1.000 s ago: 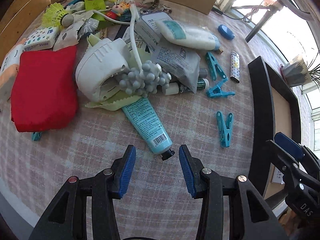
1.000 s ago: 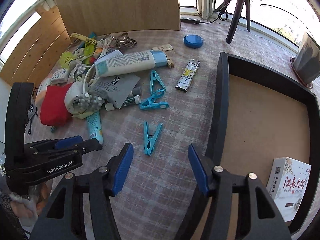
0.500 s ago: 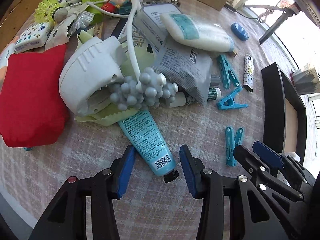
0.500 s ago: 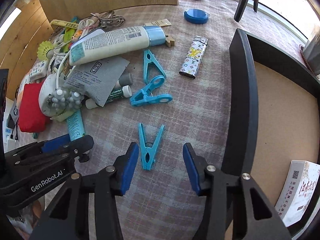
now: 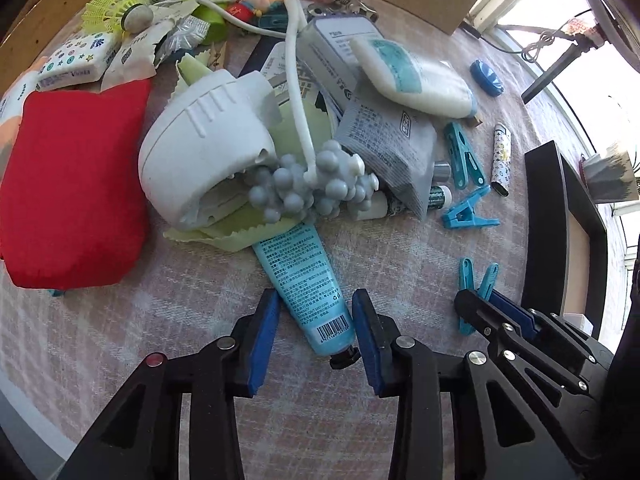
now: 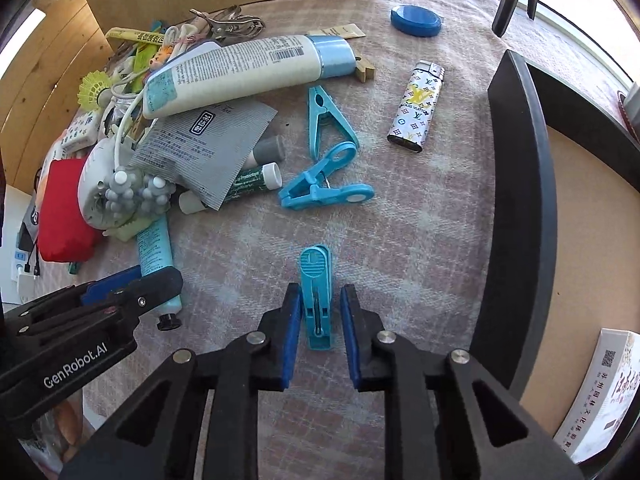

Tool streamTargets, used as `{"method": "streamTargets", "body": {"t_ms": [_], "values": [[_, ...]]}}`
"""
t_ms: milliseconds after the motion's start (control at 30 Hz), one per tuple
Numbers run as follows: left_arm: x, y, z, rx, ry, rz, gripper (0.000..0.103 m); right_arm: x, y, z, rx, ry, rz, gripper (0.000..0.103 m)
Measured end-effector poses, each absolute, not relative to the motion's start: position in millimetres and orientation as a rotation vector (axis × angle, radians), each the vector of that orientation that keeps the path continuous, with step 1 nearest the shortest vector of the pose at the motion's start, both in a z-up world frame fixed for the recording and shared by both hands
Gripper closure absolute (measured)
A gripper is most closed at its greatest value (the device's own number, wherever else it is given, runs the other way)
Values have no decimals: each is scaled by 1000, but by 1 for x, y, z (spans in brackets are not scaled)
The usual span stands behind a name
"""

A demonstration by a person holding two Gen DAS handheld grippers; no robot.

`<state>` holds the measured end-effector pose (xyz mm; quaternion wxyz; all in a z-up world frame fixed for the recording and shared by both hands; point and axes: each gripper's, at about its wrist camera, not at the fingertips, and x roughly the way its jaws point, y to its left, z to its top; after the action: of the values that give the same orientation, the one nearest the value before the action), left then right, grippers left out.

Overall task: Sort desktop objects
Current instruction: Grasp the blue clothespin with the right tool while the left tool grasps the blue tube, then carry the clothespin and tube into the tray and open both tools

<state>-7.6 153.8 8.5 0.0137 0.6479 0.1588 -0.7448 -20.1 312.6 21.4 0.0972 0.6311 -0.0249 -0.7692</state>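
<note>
My left gripper point(image 5: 314, 320) is open, its blue pads on either side of the cap end of a light blue tube point(image 5: 308, 288) lying on the checked cloth; it also shows in the right wrist view point(image 6: 156, 256). My right gripper point(image 6: 319, 320) is open around a blue clothespin point(image 6: 316, 296) standing on edge between the pads, with small gaps on both sides. That clothespin shows in the left wrist view point(image 5: 478, 280), partly behind the right gripper point(image 5: 500, 312).
A pile lies ahead: white massager point(image 5: 208, 148), red pouch point(image 5: 72, 188), grey sachet point(image 6: 208, 144), large white tube point(image 6: 240, 72), two more blue clips point(image 6: 324, 192), lighter point(image 6: 416, 108), blue lid point(image 6: 416, 20). A black tray point(image 6: 516, 184) with a box point(image 6: 596, 396) stands right.
Both grippers moved forward and down. The left pads now flank the blue tube's cap end. The right pads narrowed and now flank the clothespin, which stands on edge.
</note>
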Motion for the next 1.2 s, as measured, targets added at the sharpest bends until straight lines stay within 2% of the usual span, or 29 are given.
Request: {"method": "streamTargets", "body": {"t_ms": [167, 233, 567, 933, 1033, 1200], "values": [[-7, 162, 8, 2022, 403, -2320, 65, -23, 305, 22, 1870, -42, -2290, 83], [-1, 164, 8, 2001, 371, -2337, 64, -20, 303, 24, 1868, -26, -2296, 90], [50, 144, 10, 1989, 508, -2361, 77, 19, 320, 33, 1831, -131, -2267, 91], [117, 156, 21, 1970, 569, -2454, 78, 49, 348, 51, 1764, -201, -2287, 91], [81, 172, 41, 1946, 551, -2494, 78, 40, 369, 55, 1730, -214, -2305, 91], [83, 178, 52, 1934, 562, -2532, 78, 43, 385, 65, 1688, -244, -2334, 91]]}}
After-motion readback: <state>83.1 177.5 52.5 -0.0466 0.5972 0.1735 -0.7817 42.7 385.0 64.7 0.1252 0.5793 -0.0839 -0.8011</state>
